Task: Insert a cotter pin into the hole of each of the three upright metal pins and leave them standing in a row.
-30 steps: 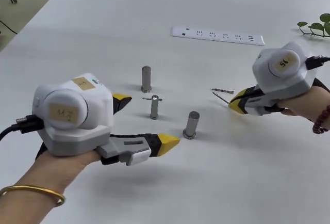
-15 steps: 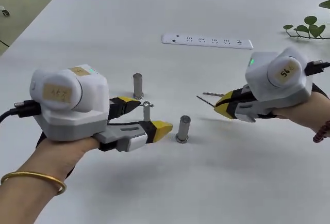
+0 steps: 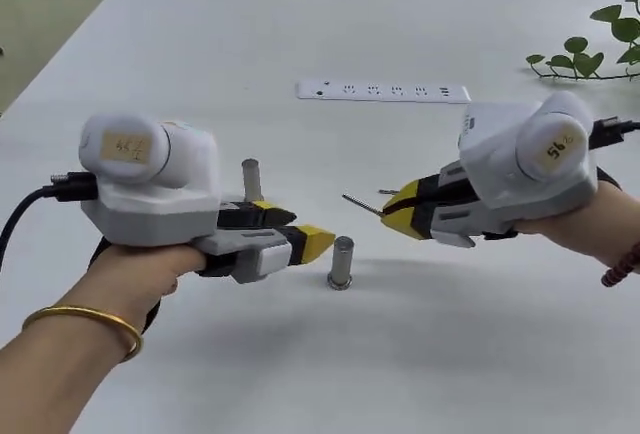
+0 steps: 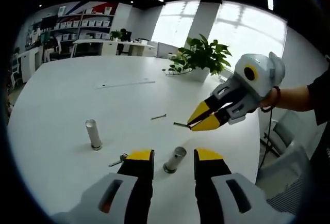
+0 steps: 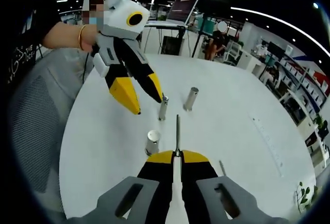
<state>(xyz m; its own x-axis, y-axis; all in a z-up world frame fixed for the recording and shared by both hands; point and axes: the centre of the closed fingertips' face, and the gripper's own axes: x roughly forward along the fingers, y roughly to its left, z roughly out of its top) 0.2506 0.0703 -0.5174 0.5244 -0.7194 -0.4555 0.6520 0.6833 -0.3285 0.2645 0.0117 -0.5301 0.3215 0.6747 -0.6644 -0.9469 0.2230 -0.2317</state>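
Three upright metal pins stand on the white table. The near pin [image 3: 341,262] [image 4: 175,160] [image 5: 152,142] is bare and stands just ahead of my left gripper [image 3: 297,230] [image 4: 174,157], which is open and holds nothing. The middle pin [image 5: 163,108] carries a cotter pin through its top; my left gripper covers it in the head view. The far pin [image 3: 251,179] [image 4: 93,134] [image 5: 191,98] is bare. My right gripper [image 3: 400,216] [image 5: 177,155] is shut on a cotter pin [image 3: 360,204] [image 5: 177,131], held above the table and pointing toward the near pin.
A loose cotter pin [image 3: 388,192] [image 4: 158,116] lies on the table behind my right gripper's tip. A white power strip [image 3: 382,91] lies farther back. A green plant [image 3: 590,54] sits at the far right. Cables trail from both grippers.
My right gripper has carried the cotter pin left, closer to the near pin. My left gripper has shifted in front of the middle pin and now hides it in the head view.
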